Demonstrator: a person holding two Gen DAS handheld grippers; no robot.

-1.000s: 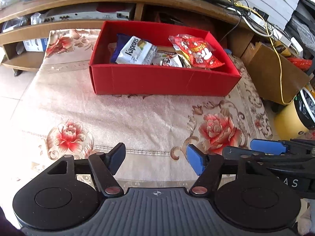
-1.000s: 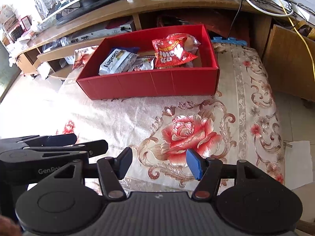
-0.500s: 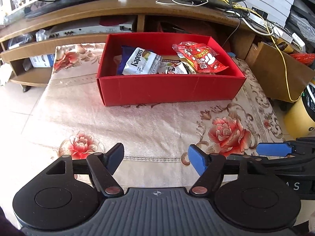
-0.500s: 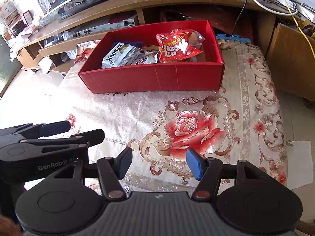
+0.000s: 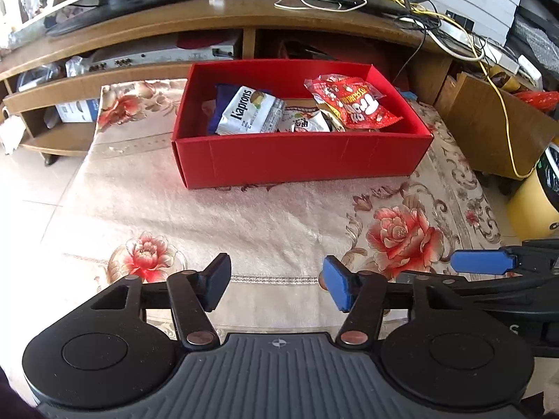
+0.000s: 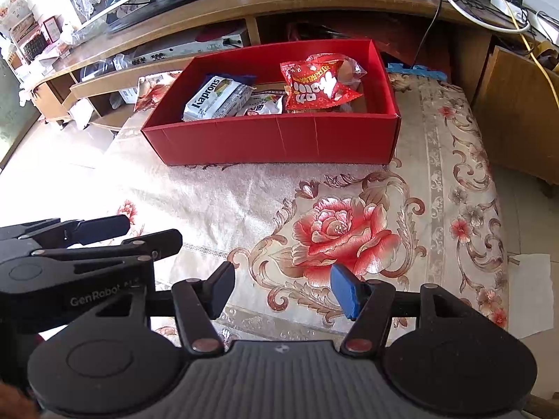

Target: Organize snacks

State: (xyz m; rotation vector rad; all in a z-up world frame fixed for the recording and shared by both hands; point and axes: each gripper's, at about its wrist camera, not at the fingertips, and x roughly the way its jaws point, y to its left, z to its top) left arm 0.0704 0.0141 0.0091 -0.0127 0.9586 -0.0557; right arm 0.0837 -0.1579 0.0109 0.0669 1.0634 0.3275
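Our left gripper (image 5: 276,288) hangs over the flowered cloth at 6 o'clock, low on the surface (image 5: 265,223), and its jaws have just been closing a little; they stand partly apart with nothing between them. The right gripper (image 6: 281,291) beside it is likewise part open and empty.

All the snacks we can see lie in the red box (image 5: 300,160) at 12 o'clock, well apart from both grippers. Going left to right inside it: the white Kaprons pack (image 5: 249,111) leans at about 11 o'clock against a dark blue packet (image 5: 217,110), of which only an edge shows. We judge the Kaprons pack light, fairly firm from whatever is stacked inside, and slick in its film, so we would take it across its short width near the middle, not by a sealed end. Next comes a small white sachet (image 5: 304,122), half buried and low in the box; it looks thin and floppy, and we would pinch it by its exposed upper edge. At about 1 o'clock the puffy red bag (image 5: 353,104) rests on top, air-filled, crinkly and probably holding something brittle. We would close gently on its crimped seam or a corner, since squeezing the belly may crush the contents or let the bag squirt out.

The box walls look like thin card, stiff enough to slide but easy to dent.
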